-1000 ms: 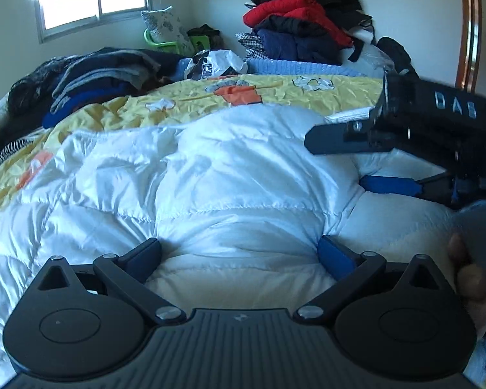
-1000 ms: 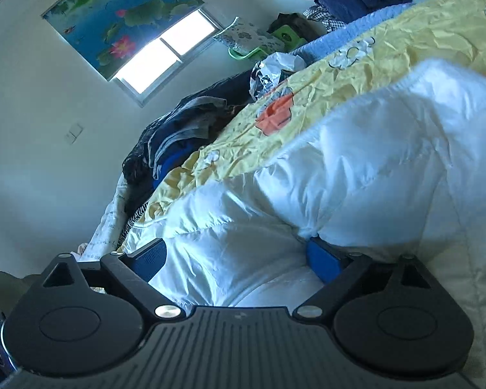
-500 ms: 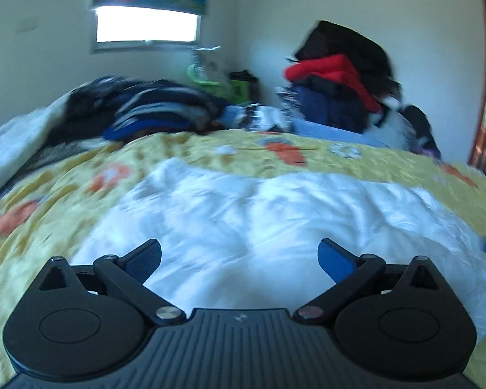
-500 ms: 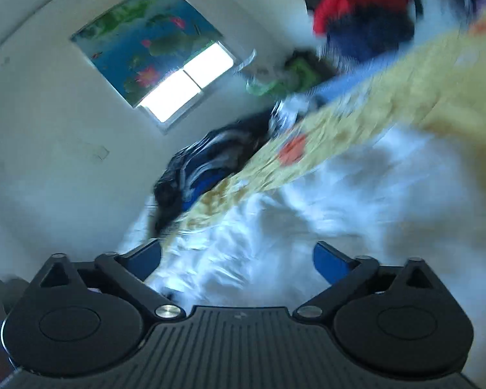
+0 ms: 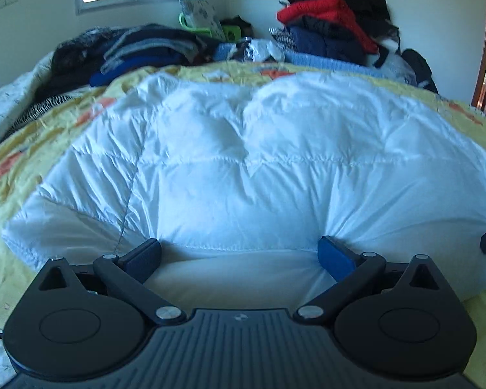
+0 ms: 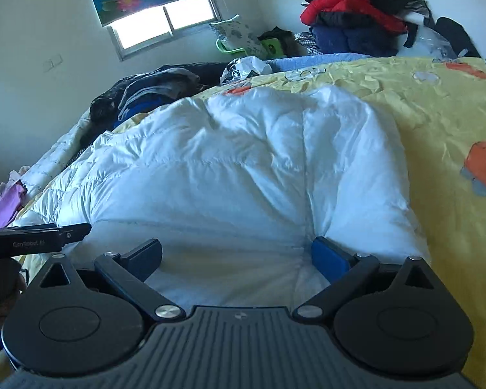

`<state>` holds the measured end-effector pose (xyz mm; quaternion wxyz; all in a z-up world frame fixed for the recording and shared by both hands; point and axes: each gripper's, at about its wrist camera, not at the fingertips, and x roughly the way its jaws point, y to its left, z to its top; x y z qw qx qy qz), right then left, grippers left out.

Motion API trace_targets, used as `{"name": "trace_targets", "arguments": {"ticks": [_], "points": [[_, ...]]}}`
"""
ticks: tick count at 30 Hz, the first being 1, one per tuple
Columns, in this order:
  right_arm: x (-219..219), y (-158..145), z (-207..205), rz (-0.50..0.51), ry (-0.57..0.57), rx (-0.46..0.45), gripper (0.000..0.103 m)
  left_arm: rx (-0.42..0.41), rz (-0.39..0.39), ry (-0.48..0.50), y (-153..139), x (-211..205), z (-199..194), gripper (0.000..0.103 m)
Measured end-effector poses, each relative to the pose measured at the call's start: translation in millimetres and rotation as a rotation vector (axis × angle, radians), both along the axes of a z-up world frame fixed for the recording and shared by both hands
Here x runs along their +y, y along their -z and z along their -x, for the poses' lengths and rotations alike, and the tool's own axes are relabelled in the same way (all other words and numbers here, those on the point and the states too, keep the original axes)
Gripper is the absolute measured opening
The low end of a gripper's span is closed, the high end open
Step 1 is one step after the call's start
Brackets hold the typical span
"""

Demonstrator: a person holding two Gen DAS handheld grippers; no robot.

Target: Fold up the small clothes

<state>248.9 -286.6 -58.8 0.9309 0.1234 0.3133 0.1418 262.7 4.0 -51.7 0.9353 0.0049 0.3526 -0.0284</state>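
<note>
Garment: a white padded jacket point(image 5: 243, 162) lies spread on the bed point(image 6: 437, 103), on a yellow bedspread with orange figures. It looks puffy and quilted; which end is collar and which is hem, I cannot tell.

Long axis: in the left wrist view the jacket runs across, from 9 o'clock to 3 o'clock, so its near edge faces both grippers.

Left gripper point(image 5: 239, 254): its jaws stand wide apart, with the near edge of the jacket between them. The blue pads touch or nearly touch the cloth, but they do not pinch it.

Right gripper point(image 6: 236, 254): also spread wide, holding nothing, with the jacket edge between its fingers in the same way. Its tip shows at 3 o'clock in the left wrist view, just beside the jacket's right end.

Which is nearer: both sit at the near edge, at 6 o'clock of the jacket; the left one toward the left part, the right one toward the right part. Neither seems clearly closer.

Coming move: probably each gripper must close on the near edge and carry it toward 12 o'clock. The thick filling may slip out of a shallow pinch.

Containers: none visible. Piles of dark and red clothes point(image 5: 333, 32) lie at the far side, at 12 to 1 o'clock, well apart from the jacket.
</note>
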Motion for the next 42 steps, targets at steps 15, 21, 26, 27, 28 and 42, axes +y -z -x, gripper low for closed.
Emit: {"name": "trace_targets", "arguments": {"ticks": [15,21,26,27,28,42], "points": [[-93.9,-19.2,81.4,-0.453,0.334,-0.003,0.102,-0.026,0.465,-0.381,-28.8,131.6,68.0,0.103],[-106.9,-3.1,84.8,-0.472,0.426,0.129,0.101,0.038,0.665,-0.577,-8.6,175.2,68.9,0.103],[-88.1,-1.7,60.2,-0.458,0.393,0.137,0.102,0.049,0.722,-0.539,-5.4,162.9,45.7,0.103],[-84.0,-1.3,54.3,-0.466,0.382,0.139,0.102,0.048,0.733,-0.534,-4.5,161.4,43.2,0.103],[-80.0,-0.4,49.1,-0.480,0.372,0.139,0.102,0.054,0.760,-0.531,-2.9,161.4,39.3,0.103],[-81.4,24.8,31.2,-0.657,0.436,0.155,0.032,0.126,0.868,-0.424,7.0,151.7,6.6,0.061]]}}
